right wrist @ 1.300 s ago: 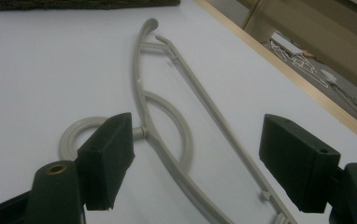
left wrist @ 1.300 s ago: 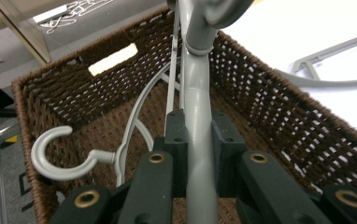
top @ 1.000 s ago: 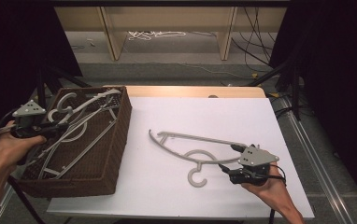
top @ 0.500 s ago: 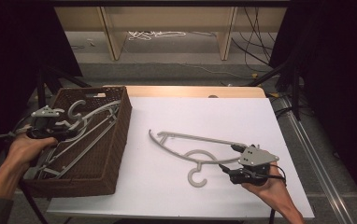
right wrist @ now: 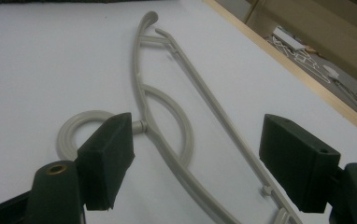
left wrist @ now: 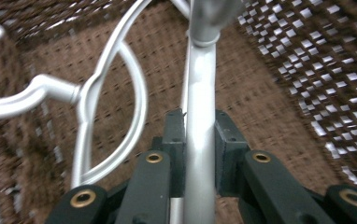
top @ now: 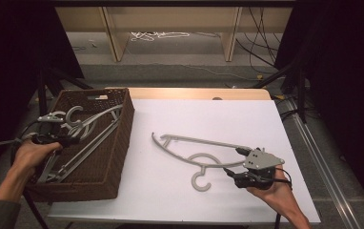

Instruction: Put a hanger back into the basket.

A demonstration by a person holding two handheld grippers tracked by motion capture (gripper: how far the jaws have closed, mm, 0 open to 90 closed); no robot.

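White sheeting covers the worktop (top: 247,119), with a brown wicker basket (top: 123,138) at its 9 o'clock edge and bare shelving across the dark room behind. Inside the basket lie several grey hangers in a loose heap. The left tongs (top: 68,140) have just been easing a touch, yet the left gripper view shows the pads flush against both sides of one hanger bar (left wrist: 200,140), which runs straight away from the jaws toward 12 o'clock; so they are pinching it. That bar's long axis lies along the basket's length.

A second hanger (top: 194,150) lies flat on the white sheet, well apart from the basket, hook (top: 200,181) toward 6 o'clock and arms stretching from 10 to 4 o'clock. The right tongs (top: 231,174) rest at its 4 o'clock end, spread wide; in the right gripper view (right wrist: 195,168) both arms pass between the pads untouched.

Judging by this, the left hand has the nearer grip for lifting a hanger out, pulling up along the bar.
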